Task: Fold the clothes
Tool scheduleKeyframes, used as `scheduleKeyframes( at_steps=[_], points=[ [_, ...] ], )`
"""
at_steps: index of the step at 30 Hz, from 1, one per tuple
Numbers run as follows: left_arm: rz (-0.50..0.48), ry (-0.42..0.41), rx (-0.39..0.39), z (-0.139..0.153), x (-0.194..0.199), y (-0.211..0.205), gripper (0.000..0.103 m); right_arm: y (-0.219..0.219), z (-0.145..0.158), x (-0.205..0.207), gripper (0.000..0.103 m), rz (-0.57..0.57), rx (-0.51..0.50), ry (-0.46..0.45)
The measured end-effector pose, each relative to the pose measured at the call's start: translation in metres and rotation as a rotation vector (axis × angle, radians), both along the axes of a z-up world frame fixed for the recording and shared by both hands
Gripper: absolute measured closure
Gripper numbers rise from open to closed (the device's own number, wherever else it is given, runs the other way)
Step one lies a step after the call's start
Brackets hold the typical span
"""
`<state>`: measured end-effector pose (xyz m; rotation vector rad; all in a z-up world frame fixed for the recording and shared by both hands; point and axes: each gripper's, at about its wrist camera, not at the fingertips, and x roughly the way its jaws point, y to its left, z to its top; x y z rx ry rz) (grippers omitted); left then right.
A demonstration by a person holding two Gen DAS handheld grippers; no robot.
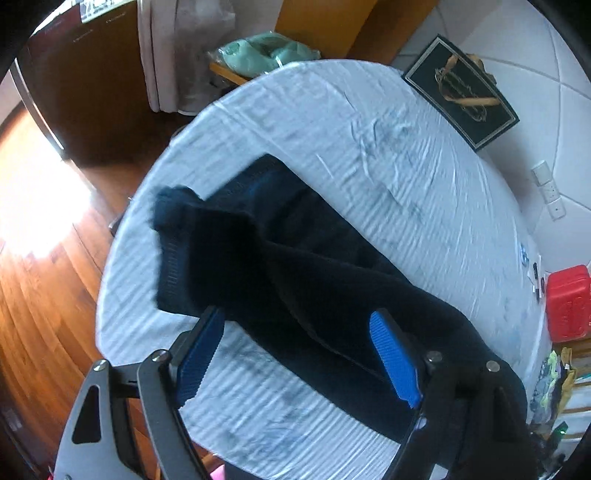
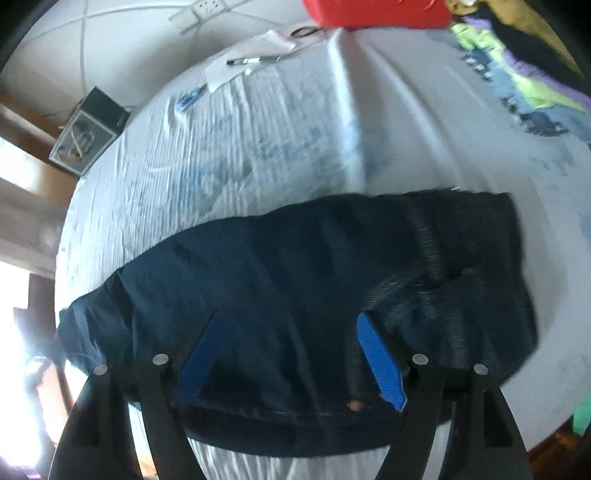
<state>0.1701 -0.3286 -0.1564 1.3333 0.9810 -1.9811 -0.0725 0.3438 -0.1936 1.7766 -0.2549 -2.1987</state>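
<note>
A dark navy garment (image 1: 295,266) lies stretched in a long band across the bed (image 1: 388,155) with its pale striped sheet. The left gripper (image 1: 299,354) hovers over one end of it with its blue pads (image 1: 395,362) spread apart and nothing between them. The right gripper (image 2: 291,354) is likewise released above the garment's ribbed hem (image 2: 428,236), and a red box (image 2: 373,11) sits at the bed's far edge beyond it.
</note>
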Motion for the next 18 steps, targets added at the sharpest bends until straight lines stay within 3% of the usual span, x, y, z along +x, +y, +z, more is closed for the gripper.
scheduleKeyframes(
  at_steps=[3,5,6,7,9,10,12,15,18],
  points=[
    [0.011,-0.022,0.014,-0.018,-0.011,0.0,0.022,0.004,-0.011,0.002,0.027,-0.009,-0.005,-0.024],
    [0.027,-0.013,0.071,-0.035,-0.018,-0.003,0.022,0.008,-0.017,0.004,0.027,-0.022,-0.002,-0.038],
    [0.034,-0.002,0.1,-0.042,-0.022,-0.003,0.03,0.01,-0.021,0.006,0.027,-0.029,0.0,-0.046],
    [0.026,0.007,0.123,-0.047,-0.027,-0.002,0.06,0.01,-0.025,0.008,0.027,-0.032,0.002,-0.053],
    [-0.026,0.013,0.134,-0.048,-0.042,0.003,0.086,0.012,-0.032,0.01,0.027,-0.039,0.002,-0.069],
    [-0.061,0.0,0.09,-0.04,-0.052,0.007,0.094,0.014,-0.036,0.011,0.027,-0.043,0.002,-0.078],
    [-0.138,0.017,0.001,-0.012,-0.073,0.016,0.097,0.018,-0.043,0.012,0.027,-0.052,-0.002,-0.095],
    [-0.266,0.12,-0.199,0.063,-0.095,0.037,0.097,0.021,-0.049,0.011,0.027,-0.068,-0.024,-0.104],
    [-0.378,0.239,-0.35,0.132,-0.087,0.065,0.097,0.021,-0.048,0.008,0.027,-0.062,-0.017,-0.114]
  ],
)
